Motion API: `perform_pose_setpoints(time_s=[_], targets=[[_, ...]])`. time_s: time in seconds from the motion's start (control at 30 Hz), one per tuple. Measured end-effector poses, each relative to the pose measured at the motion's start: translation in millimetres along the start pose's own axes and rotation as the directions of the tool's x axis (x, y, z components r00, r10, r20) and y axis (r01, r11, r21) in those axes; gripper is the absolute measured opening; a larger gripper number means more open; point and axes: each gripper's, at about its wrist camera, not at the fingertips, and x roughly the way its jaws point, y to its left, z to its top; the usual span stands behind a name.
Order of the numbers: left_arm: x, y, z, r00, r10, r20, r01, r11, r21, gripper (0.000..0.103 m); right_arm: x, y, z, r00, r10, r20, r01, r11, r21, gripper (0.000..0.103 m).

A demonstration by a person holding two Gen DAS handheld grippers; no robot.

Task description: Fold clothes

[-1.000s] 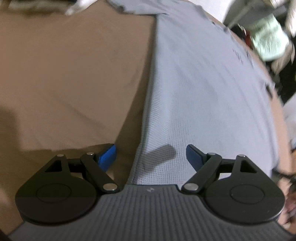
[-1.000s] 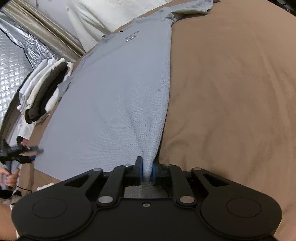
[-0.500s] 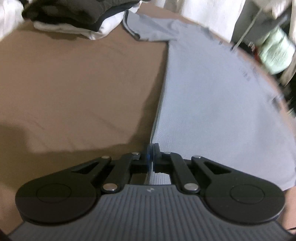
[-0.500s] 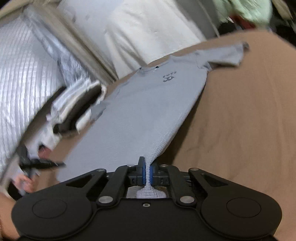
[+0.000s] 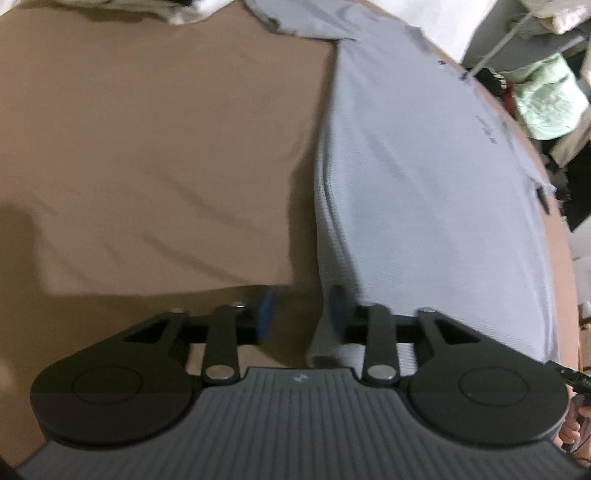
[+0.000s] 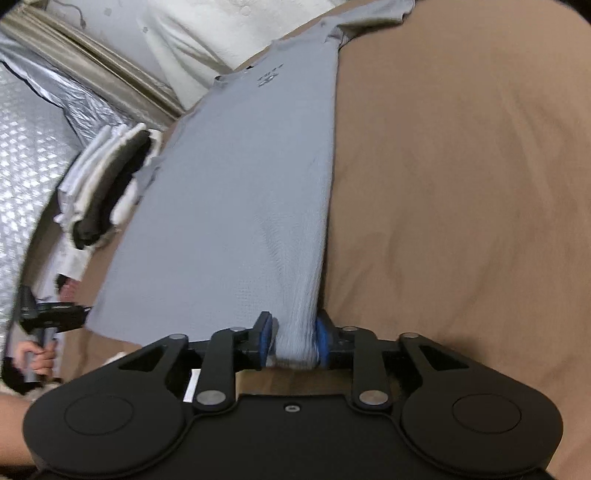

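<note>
Nearest the cameras, both grippers were opening: the left gripper (image 5: 301, 317) stood astride the hem corner, the right gripper (image 6: 293, 338) loosely around bunched hem. Beyond them the grey T-shirt (image 6: 236, 206) lay flat on the brown bedspread (image 6: 461, 184), lengthwise, collar pointing away toward the pillow (image 6: 207, 40).

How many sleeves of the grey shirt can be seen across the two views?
2. One sleeve lies at the far end of the grey shirt on the brown cover; the other sleeve lies beside the stack of folded clothes.
</note>
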Motion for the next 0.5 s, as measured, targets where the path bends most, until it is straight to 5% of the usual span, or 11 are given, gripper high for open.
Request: perform_pose_setpoints(time_s=[0.13,0.2,0.33,0.5], targets=[[1.3,-13.8,-3.5,1.000,-0.001,0.003,0.000,0.997,0.080,0.060,3.8,7.8,-6.8,0.999,0.042,0.023,-0.041,0.999,-0.029,0.015],[2.6,-21.4,-5.3,1.000,0.014,-0.003,-0.014,0.993,0.118,0.074,4.8,15.1,-2.6,0.998,0.047,0.036,-0.046,0.998,-0.045,0.014],[1.7,-29.0,-6.9,0.998,0.056,0.007,-0.057,0.985,0.165,0.076,0.3,29.6,12.5,0.995,0.054,0.085,-0.049,0.997,-0.061,0.014],[-13.3,-25.4,-1.0,0.995,-0.070,0.071,0.061,0.991,0.117,0.086,-11.4,47.4,31.1,0.988,0.072,0.135,-0.059,0.994,-0.096,0.014]])
